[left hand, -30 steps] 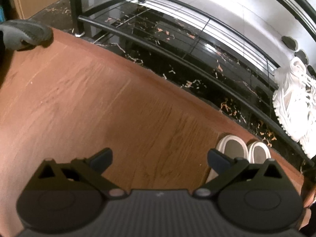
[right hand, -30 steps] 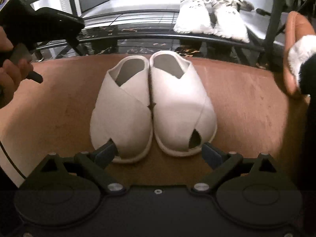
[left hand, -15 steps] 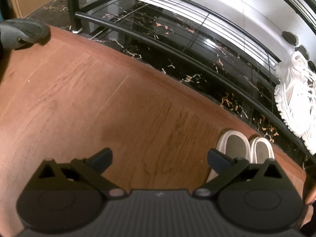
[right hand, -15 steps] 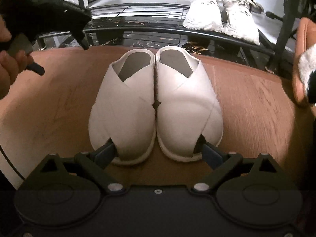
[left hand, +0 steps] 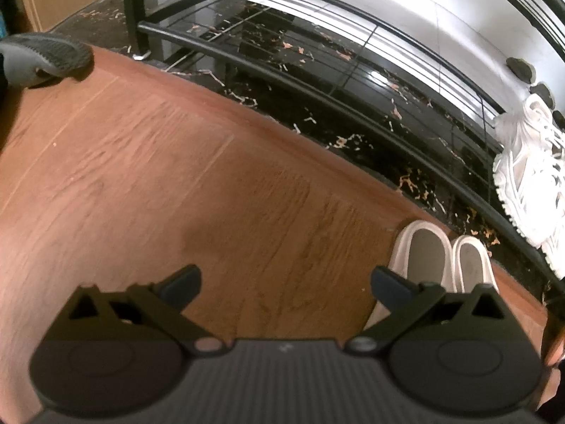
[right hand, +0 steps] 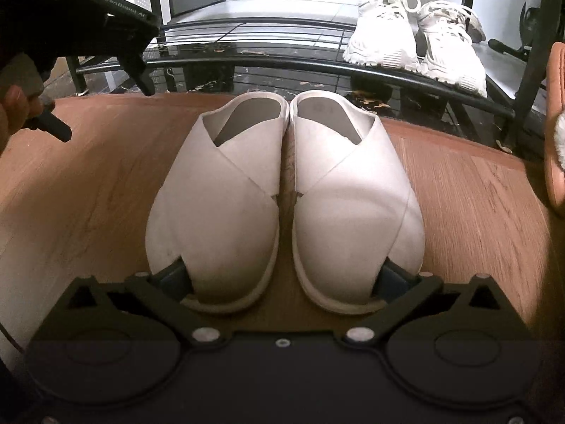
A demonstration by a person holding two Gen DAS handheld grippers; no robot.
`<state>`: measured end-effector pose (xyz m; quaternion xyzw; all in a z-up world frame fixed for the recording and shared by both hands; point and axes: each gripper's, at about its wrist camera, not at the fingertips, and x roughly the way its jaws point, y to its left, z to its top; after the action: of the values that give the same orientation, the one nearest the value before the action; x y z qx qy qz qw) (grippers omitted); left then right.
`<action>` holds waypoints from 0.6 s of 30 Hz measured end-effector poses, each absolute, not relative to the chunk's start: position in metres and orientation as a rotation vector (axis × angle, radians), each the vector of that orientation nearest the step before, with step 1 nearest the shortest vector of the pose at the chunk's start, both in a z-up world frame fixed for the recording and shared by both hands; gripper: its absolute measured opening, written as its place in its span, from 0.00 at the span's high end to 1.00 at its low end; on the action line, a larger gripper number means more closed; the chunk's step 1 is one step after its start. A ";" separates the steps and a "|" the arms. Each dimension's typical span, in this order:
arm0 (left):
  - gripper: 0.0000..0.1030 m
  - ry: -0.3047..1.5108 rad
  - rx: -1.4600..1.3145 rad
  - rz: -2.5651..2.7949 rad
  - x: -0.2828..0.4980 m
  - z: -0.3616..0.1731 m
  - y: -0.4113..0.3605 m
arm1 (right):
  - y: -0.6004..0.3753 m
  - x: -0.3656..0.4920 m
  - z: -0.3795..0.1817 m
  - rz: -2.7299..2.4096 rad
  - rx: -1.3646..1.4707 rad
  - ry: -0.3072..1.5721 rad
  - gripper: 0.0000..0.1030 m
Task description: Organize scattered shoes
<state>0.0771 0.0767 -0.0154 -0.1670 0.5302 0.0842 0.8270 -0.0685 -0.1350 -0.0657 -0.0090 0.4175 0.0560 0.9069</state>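
Note:
Two white cross-strap slippers [right hand: 219,212] [right hand: 353,205] stand side by side on the wooden floor, heels toward the black shoe rack [right hand: 317,65]. My right gripper [right hand: 282,279] straddles both toes. Its jaws are opening, and its fingertips [right hand: 174,279] are tucked against the outer sides of the pair. In the left wrist view the slippers' heels [left hand: 427,247] show just past the right finger. My left gripper [left hand: 286,279] hovers open over bare floor with nothing between its fingers. That same gripper, with the hand holding it, shows at the upper left of the right wrist view.
White sneakers [right hand: 416,42] [left hand: 529,183] sit on the rack's lowest shelf. A grey shoe [left hand: 39,56] lies at the far left of the floor. A brown fur-lined slipper [right hand: 556,134] stands at the right edge. Black marble floor runs under the rack.
My right gripper has come forward and down onto the slippers, and its fingers now flank the toes with the jaws slightly wider. The left gripper has kept still.

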 end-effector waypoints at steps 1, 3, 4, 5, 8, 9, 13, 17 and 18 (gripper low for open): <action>0.01 1.125 -0.354 0.181 0.077 -0.015 0.077 | -0.135 -0.070 -0.065 0.112 -0.020 0.850 0.13; 0.01 1.120 -0.351 0.189 0.076 -0.015 0.078 | -0.136 -0.072 -0.060 0.114 -0.010 0.818 0.29; 0.01 1.117 -0.351 0.195 0.076 -0.015 0.078 | -0.137 -0.071 -0.054 0.122 0.009 0.794 0.45; 0.01 1.115 -0.353 0.201 0.076 -0.015 0.080 | -0.139 -0.071 -0.049 0.129 0.030 0.774 0.59; 0.01 1.116 -0.359 0.213 0.076 -0.016 0.082 | -0.143 -0.072 -0.035 0.156 0.120 0.748 0.64; 0.01 1.120 -0.363 0.222 0.076 -0.017 0.083 | -0.143 -0.075 -0.029 0.158 0.125 0.731 0.64; 0.01 1.115 -0.367 0.246 0.076 -0.017 0.087 | -0.145 -0.088 -0.001 0.168 0.145 0.639 0.64; 0.01 1.075 -0.379 0.296 0.072 -0.011 0.093 | -0.148 -0.103 0.028 0.163 0.130 0.546 0.65; 0.01 1.068 -0.387 0.308 0.071 -0.010 0.095 | -0.150 -0.105 0.031 0.153 0.139 0.542 0.65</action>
<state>0.0713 0.0948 -0.0102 -0.1825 0.5037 0.1451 0.8319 -0.1050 -0.1502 0.0309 0.0686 0.2671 0.0752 0.9583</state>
